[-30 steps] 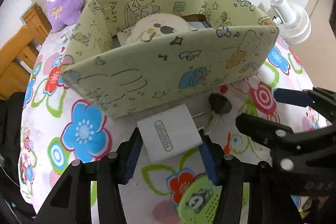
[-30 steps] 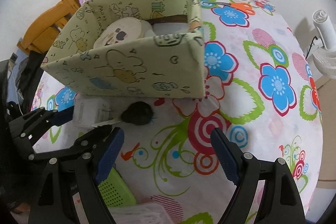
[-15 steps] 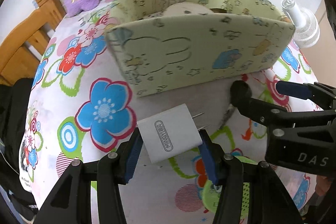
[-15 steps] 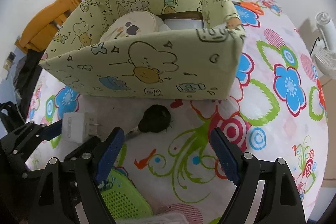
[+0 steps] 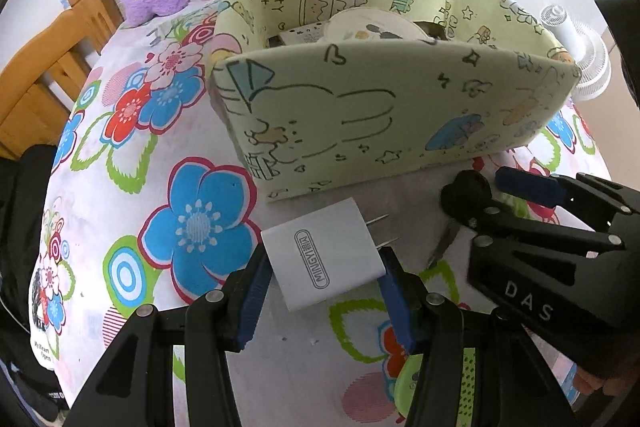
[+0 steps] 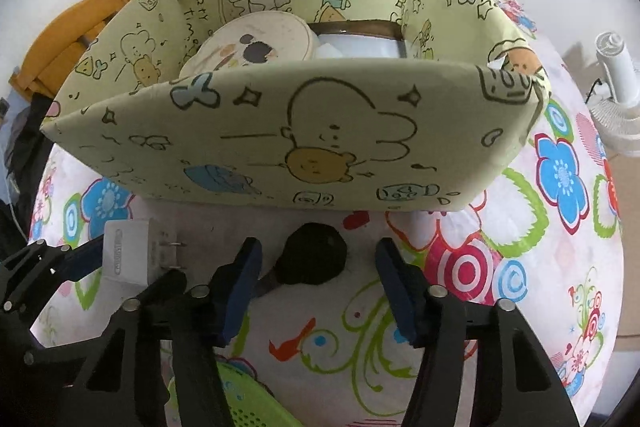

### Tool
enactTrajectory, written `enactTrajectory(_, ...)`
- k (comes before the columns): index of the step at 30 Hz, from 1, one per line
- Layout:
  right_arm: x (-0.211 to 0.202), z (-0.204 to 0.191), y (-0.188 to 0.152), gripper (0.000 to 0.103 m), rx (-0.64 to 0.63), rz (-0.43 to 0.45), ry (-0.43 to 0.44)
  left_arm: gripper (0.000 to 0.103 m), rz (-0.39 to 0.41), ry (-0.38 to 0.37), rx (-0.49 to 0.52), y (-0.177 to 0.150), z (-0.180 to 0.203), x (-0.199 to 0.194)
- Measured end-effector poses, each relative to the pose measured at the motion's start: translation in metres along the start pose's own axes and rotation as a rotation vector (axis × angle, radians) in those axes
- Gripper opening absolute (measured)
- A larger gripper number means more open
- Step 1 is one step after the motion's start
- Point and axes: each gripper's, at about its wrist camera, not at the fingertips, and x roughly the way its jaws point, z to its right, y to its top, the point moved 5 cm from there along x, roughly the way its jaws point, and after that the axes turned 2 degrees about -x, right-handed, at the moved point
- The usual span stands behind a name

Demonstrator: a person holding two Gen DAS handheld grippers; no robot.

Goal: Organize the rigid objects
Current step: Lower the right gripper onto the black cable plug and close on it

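Two hand-held grippers over counter (image 6: 560,267), just in front of box (image 6: 320,147): left hand-held gripper (image 5: 322,301) clamps white charger (image 5: 324,253); right hand-held gripper (image 6: 320,287) closing w/ black key (image 6: 312,259) between pads, not yet pinched.

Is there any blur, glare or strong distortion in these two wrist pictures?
Left wrist view: sharp on the white charger, but the key near the right tongs looks smeared; fisheye bends the storage box. Right wrist view: mostly sharp, soft even light, no glare; black corners from the lens.
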Motion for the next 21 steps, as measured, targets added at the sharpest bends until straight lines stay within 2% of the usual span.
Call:
enactTrajectory(4, 0.003, -0.01, 0.004, 0.04, -0.006, 0.011, -0.037, 0.055, -0.004, -0.006, -0.001, 0.002, -0.001, 0.003)
enactTrajectory(11, 0.006, -0.008, -0.002, 0.039, -0.004, 0.017, -0.023, 0.056, -0.003, -0.006, 0.002, 0.003, 0.002, 0.005)
enactTrajectory(12, 0.002, 0.002, -0.006, 0.039, -0.002, 0.017, -0.018, 0.056, -0.002, -0.004, 0.002, 0.004, 0.003, 0.006)
enactTrajectory(13, 0.002, 0.004, -0.007, 0.035, -0.001, 0.016, -0.016, 0.059, 0.001, -0.006, -0.003, 0.004, 0.005, 0.005)
enactTrajectory(17, -0.002, 0.015, -0.009, 0.035, 0.006, 0.01, -0.003, 0.064, 0.014, 0.001, -0.016, 0.006, 0.008, 0.007)
enactTrajectory(21, -0.003, 0.021, -0.01, 0.035, 0.011, 0.007, 0.002, 0.058, 0.019, 0.009, 0.004, 0.008, 0.012, 0.007)
